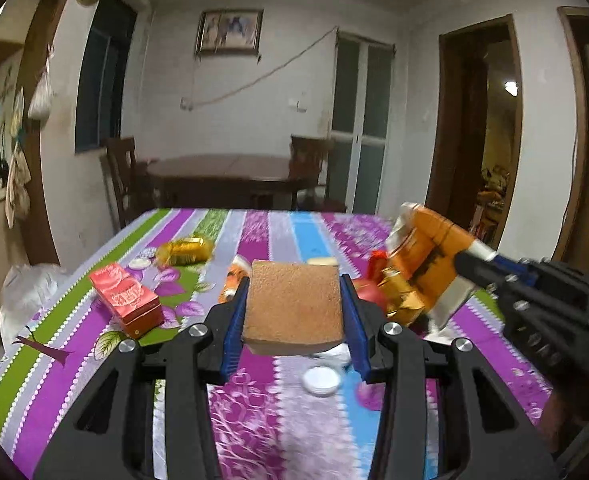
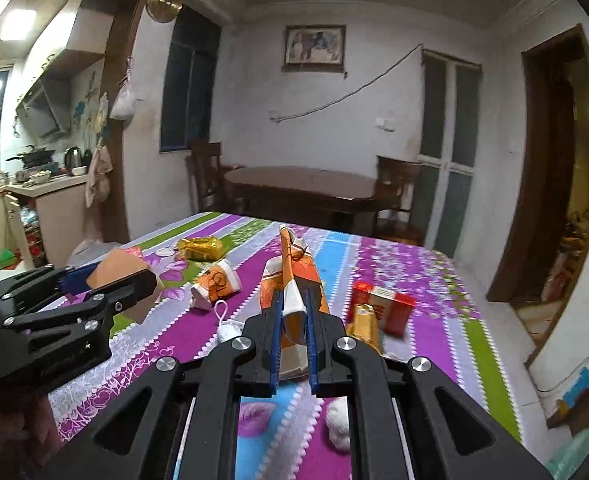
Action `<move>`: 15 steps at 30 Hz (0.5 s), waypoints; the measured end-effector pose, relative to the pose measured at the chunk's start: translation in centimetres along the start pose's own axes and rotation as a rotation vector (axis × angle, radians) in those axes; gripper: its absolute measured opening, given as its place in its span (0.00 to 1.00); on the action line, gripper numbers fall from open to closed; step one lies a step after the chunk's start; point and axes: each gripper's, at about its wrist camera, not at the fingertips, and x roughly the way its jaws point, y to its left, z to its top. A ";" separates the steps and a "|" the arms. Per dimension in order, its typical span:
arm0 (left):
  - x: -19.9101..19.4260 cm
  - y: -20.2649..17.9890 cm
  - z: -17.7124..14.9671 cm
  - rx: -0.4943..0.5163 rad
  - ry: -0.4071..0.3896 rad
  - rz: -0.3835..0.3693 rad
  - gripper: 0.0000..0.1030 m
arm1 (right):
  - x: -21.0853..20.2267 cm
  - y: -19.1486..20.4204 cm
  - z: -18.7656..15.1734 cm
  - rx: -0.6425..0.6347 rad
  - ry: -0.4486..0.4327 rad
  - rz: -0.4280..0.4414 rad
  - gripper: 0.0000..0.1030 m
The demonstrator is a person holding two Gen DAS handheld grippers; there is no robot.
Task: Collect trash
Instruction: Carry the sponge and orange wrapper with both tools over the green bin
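Left jaws clamp a tan, rough-surfaced sponge block (image 1: 293,304); right jaws pinch a flattened orange-and-white carton (image 2: 294,292).

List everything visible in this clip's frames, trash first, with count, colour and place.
brown sponge block: 1, tan-brown, held in left tongs
orange wrapper: 1, orange-white, pinched in right tongs
red carton: 1, red, tablecloth left
gold wrapper: 1, gold, far left of cloth
orange cup: 1, orange-white, lying mid-table
white cap: 1, white, near edge
striped tablecloth: 1, purple-green-blue
wooden table: 1, dark, behind
left tongs: black-blue
right tongs: black-blue
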 end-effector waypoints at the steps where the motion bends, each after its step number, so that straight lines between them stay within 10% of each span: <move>1: -0.6 -0.6 0.1 0.000 -0.010 -0.006 0.40 | -1.0 0.0 -0.2 0.003 -0.012 -0.017 0.11; 15: -3.4 -5.4 0.9 0.034 -0.034 -0.042 0.40 | -7.9 -3.1 -0.6 0.028 -0.026 -0.101 0.11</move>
